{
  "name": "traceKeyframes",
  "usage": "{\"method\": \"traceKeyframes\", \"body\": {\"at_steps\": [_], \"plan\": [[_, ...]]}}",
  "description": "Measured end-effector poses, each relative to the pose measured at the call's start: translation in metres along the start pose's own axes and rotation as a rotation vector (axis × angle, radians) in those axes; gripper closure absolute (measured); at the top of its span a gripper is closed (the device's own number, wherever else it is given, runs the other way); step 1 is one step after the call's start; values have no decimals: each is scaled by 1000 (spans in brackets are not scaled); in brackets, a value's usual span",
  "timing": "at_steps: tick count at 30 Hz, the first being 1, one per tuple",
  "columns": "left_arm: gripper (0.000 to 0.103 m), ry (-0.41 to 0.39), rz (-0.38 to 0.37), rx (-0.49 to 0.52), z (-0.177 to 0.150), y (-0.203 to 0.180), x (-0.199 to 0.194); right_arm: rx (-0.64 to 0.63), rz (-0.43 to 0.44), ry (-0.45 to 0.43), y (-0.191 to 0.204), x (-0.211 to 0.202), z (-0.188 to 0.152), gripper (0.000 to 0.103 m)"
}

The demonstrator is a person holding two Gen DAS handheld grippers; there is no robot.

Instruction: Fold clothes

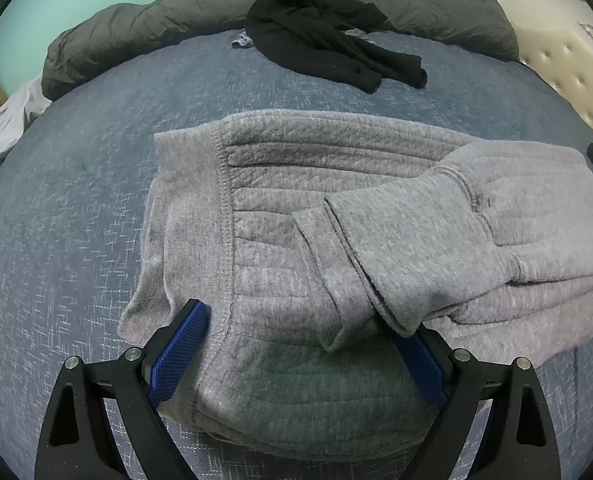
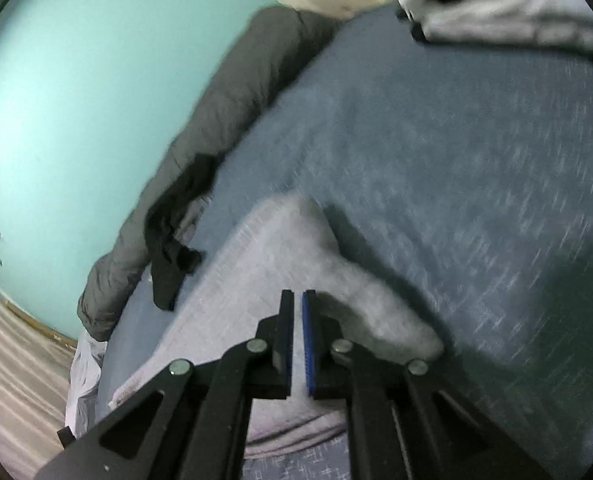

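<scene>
A grey quilted sweatshirt (image 1: 336, 184) lies partly folded on the blue bed sheet (image 1: 76, 220), one sleeve with its cuff (image 1: 376, 248) laid across the body. My left gripper (image 1: 296, 316) is open wide and straddles the garment's near edge. Its left blue pad (image 1: 180, 348) rests beside the hem, while the right pad (image 1: 416, 352) is partly hidden under the sleeve cuff. In the right wrist view my right gripper (image 2: 297, 296) is shut with nothing between its pads, hovering over the sweatshirt (image 2: 236, 280) near its far edge.
A crumpled black garment (image 1: 324, 32) lies at the back of the bed against a rolled dark grey duvet (image 1: 136, 28). A cream tufted headboard (image 1: 568, 64) stands at the right. More grey and white cloth (image 2: 516, 12) lies near the headboard. A white bag (image 2: 80, 380) hangs off the bed's edge.
</scene>
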State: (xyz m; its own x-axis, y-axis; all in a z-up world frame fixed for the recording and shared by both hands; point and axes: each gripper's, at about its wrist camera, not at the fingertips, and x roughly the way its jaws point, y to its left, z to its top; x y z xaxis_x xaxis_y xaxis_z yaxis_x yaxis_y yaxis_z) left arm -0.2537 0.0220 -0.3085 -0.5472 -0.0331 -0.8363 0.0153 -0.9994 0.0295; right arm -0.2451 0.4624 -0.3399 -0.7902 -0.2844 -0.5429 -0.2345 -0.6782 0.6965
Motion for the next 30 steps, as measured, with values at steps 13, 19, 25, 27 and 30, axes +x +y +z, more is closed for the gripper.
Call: {"method": "traceKeyframes", "body": {"at_steps": [13, 19, 25, 27, 30], "plan": [[9, -101, -52, -80, 5, 12, -32, -77, 50, 13, 26, 5, -8, 97], [9, -125, -50, -140, 4, 27, -40, -25, -35, 25, 6, 5, -9, 103], [9, -135, -60, -192, 1, 42, -44, -73, 46, 24, 24, -1, -22, 97], [9, -131, -69, -203, 0, 47, -45, -93, 79, 60, 38, 5, -30, 97], [9, -132, -72, -217, -3, 56, -48, -147, 126, 117, 61, 16, -43, 97]]}}
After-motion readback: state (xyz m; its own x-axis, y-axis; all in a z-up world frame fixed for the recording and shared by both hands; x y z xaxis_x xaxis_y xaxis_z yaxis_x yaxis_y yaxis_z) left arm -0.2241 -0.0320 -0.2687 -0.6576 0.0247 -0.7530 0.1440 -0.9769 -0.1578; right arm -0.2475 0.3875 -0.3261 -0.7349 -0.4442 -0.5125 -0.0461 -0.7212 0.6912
